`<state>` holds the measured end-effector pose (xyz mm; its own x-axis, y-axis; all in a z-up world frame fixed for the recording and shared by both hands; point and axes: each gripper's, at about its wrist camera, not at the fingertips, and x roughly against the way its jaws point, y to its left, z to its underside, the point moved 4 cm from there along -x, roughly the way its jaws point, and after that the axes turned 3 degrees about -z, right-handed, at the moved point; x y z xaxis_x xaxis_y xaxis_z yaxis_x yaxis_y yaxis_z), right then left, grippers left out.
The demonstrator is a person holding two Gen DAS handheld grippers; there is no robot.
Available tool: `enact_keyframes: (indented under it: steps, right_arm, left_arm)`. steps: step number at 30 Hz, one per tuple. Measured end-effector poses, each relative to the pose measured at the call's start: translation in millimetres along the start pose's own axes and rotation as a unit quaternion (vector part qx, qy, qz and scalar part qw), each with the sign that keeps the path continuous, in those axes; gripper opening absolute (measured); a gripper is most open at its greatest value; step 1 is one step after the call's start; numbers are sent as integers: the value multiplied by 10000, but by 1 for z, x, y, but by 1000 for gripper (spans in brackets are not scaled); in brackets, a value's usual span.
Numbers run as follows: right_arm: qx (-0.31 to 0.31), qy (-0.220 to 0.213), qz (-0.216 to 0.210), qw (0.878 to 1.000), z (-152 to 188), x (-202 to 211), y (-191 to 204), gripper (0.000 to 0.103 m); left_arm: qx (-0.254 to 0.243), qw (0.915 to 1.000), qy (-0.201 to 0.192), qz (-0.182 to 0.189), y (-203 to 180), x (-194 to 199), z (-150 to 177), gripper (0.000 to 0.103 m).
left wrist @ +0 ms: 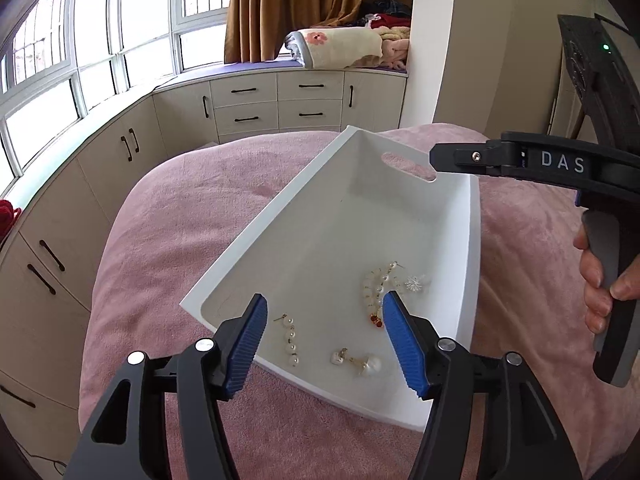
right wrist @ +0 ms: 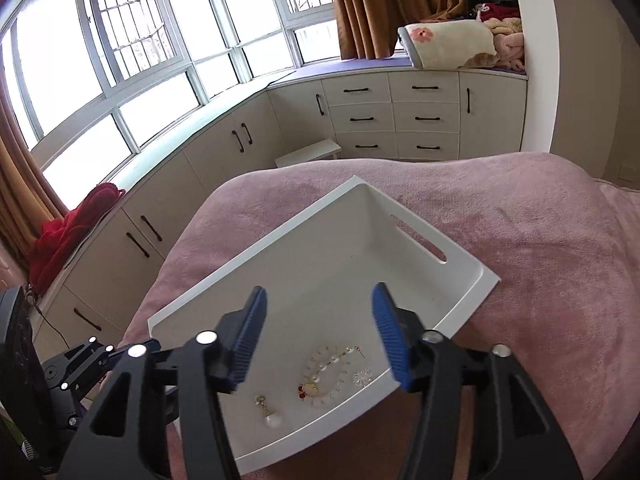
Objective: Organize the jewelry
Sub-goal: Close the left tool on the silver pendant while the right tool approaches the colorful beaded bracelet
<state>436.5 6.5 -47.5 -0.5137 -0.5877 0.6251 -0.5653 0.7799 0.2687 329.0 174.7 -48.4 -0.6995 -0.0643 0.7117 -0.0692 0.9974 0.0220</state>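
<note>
A white tray point(left wrist: 304, 216) with a slot handle lies on the bed's pink blanket point(left wrist: 168, 216), holding the jewelry near its close end: a pearl drop earring point(left wrist: 290, 338), a pearl-and-gold earring point(left wrist: 358, 360), a beaded pearl bracelet point(right wrist: 326, 376) and a small snowflake piece point(right wrist: 362, 376). The left tongs point(left wrist: 324, 346) and right tongs point(right wrist: 320, 340) both hang spread apart above the tray, grasping nothing.

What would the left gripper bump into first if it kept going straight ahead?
Probably the white tray: the open left gripper points down into it, likely meeting bare floor between the pearl drop earring and bracelet. Depth is unclear.
</note>
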Motion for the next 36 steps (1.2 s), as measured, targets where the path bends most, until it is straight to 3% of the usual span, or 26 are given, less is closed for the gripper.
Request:
enact_keyframes:
  steps: [9,16,22,29,36]
  right_arm:
    - [704,-161,204,9972,37,63,-4,81]
    - [1160,-41,488,9920,98,107,-15,87]
    - [1175,102,594,9912,148,127,-17,87]
    - [724,227,554,9956,192,127,-28,88]
    - [737,474,653,9940,222,103,-31,88]
  left_arm:
    - [-365,9977,-490,296,-35,70,30,89]
    - [-811,9936,-530,579,-77,103,78,92]
    - [-1295,9876,-373,810,-118,103,122,93]
    - [-1066,9858,-279,1269,-141,104,162,93]
    - [-1065,9852,176,1328,-162,80,190,93]
